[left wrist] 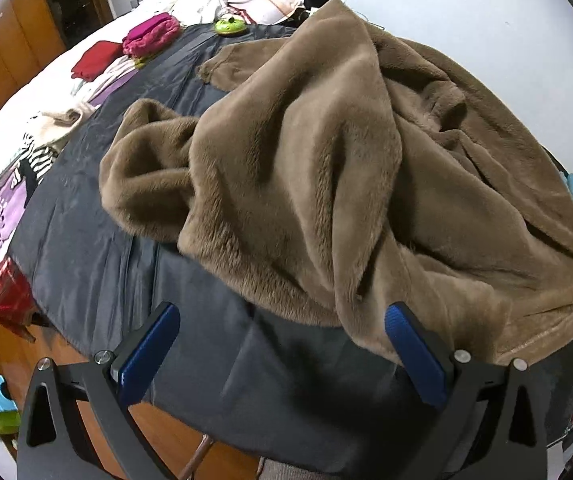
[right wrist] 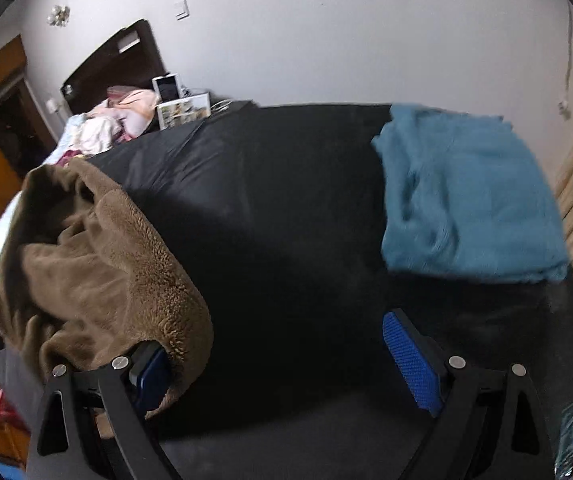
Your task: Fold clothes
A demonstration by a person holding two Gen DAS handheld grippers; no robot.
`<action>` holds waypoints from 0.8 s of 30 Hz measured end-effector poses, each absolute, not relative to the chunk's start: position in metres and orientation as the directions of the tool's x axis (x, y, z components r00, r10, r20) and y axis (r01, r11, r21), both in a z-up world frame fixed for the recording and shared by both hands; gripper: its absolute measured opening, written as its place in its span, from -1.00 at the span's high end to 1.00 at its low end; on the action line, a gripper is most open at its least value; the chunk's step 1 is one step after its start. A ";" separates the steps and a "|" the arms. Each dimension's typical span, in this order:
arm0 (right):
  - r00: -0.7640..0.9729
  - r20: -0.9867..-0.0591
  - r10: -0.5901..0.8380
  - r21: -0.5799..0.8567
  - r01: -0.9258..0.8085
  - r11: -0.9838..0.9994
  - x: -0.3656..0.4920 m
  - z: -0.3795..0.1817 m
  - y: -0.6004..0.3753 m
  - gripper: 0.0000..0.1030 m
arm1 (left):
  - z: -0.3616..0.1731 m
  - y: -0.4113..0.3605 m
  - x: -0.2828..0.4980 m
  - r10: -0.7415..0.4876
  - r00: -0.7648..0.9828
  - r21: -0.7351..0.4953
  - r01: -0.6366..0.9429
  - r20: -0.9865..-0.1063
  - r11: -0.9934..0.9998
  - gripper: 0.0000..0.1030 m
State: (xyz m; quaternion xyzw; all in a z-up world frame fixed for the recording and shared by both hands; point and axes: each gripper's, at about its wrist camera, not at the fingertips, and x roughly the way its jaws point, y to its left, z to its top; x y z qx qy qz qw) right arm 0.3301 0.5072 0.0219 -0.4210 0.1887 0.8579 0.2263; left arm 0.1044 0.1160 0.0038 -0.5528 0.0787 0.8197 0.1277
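We count one brown fleece coat [left wrist: 338, 184] and one teal garment [right wrist: 466, 196] on the dark cover [left wrist: 98, 240]. Left gripper [left wrist: 282, 344] hovers level, jaws wide, empty — coat just beyond its fingertips, hem touching the right finger. Right gripper [right wrist: 282, 360] is also wide; coat drapes over its left finger — teal garment lies well beyond the coat.

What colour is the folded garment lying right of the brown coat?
Teal blue garment; it shows best in the right wrist view.
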 end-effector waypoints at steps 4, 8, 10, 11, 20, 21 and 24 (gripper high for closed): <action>-0.592 -0.792 0.149 0.220 -0.505 -0.835 0.333 0.027 0.497 -0.85 | 0.002 0.109 0.112 0.115 -0.345 -0.012 -0.286 -0.932 -0.958 -1.00; -0.622 -0.774 0.118 0.282 -0.506 -0.815 0.336 0.035 0.492 -0.85 | 0.006 0.102 0.100 0.120 -0.350 -0.021 -0.272 -0.929 -0.962 -1.00; -0.629 -0.766 0.129 0.271 -0.498 -0.824 0.337 0.044 0.481 -0.85 | 0.009 0.097 0.087 0.131 -0.357 -0.035 -0.265 -0.925 -0.964 -1.00; -0.633 -0.762 0.136 0.261 -0.493 -0.830 0.337 0.049 0.475 -0.85 | 0.012 0.097 0.080 0.137 -0.364 -0.039 -0.264 -0.921 -0.964 -1.00; -0.685 -0.723 -0.089 0.402 -0.313 -0.860 0.241 0.056 0.378 -0.85 | 0.033 0.073 0.003 0.197 -0.396 -0.064 -0.325 -0.897 -0.944 -1.00; -0.691 -0.714 -0.117 0.414 -0.281 -0.866 0.220 0.059 0.366 -0.85 | 0.035 0.066 -0.008 0.202 -0.402 -0.063 -0.332 -0.893 -0.941 -1.00; -0.708 -0.684 -0.178 0.436 -0.200 -0.877 0.164 0.066 0.337 -0.85 | 0.037 0.042 -0.038 0.209 -0.403 -0.070 -0.333 -0.891 -0.940 -1.00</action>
